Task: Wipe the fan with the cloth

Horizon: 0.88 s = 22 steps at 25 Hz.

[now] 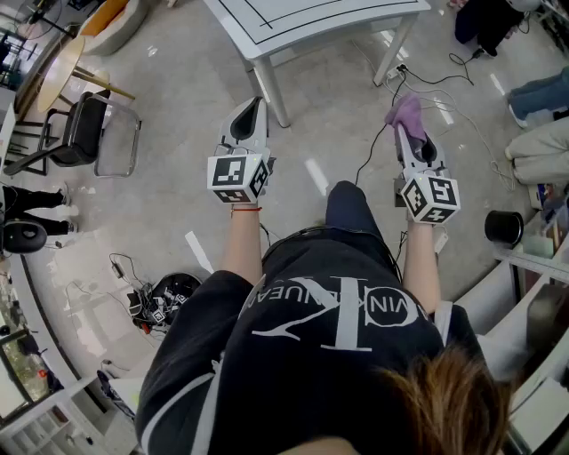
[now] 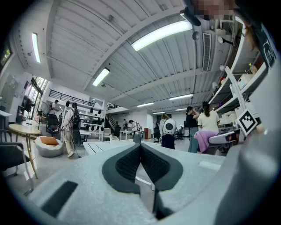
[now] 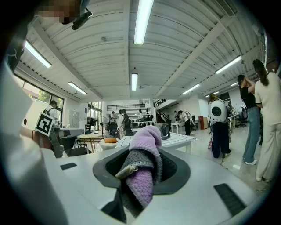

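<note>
Two claws reach out level above the grey floor in the head view, the left claw at centre left and the right claw at centre right. The left claw is clenched, its dark pads meeting at the tips with nothing between them. The right claw is clamped on a purple cloth, which is bunched and sticks out past the jaw tips. A white surface stands at the top of the frame, ahead of both claws, with a small dark object on it.
</note>
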Available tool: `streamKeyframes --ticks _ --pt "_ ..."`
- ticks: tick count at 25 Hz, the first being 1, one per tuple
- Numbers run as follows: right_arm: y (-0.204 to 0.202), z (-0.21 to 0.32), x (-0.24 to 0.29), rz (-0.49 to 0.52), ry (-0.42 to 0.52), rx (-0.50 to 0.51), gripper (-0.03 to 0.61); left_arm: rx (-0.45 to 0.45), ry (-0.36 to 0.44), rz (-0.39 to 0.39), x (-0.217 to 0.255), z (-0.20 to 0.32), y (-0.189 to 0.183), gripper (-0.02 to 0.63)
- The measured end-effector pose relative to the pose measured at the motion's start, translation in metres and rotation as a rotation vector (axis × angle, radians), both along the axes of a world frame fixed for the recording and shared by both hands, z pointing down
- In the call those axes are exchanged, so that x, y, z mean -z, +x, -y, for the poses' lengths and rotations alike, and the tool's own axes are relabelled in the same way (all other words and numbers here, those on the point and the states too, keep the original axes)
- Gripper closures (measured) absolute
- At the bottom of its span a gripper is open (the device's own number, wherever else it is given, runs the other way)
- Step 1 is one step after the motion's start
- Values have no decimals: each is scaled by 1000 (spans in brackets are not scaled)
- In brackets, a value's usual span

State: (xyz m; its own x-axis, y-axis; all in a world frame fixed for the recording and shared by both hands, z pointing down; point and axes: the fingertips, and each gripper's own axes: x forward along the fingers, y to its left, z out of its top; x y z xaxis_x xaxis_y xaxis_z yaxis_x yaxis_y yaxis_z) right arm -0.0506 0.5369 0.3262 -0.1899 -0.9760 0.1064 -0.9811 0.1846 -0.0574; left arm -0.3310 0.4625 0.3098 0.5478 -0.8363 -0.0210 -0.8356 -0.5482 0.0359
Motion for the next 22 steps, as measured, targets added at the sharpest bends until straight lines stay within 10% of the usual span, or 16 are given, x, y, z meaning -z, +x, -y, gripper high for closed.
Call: streamKeyframes --ticks 22 --pt "16 120 -26 57 -53 -12 442 -32 -68 13 -23 126 23 609"
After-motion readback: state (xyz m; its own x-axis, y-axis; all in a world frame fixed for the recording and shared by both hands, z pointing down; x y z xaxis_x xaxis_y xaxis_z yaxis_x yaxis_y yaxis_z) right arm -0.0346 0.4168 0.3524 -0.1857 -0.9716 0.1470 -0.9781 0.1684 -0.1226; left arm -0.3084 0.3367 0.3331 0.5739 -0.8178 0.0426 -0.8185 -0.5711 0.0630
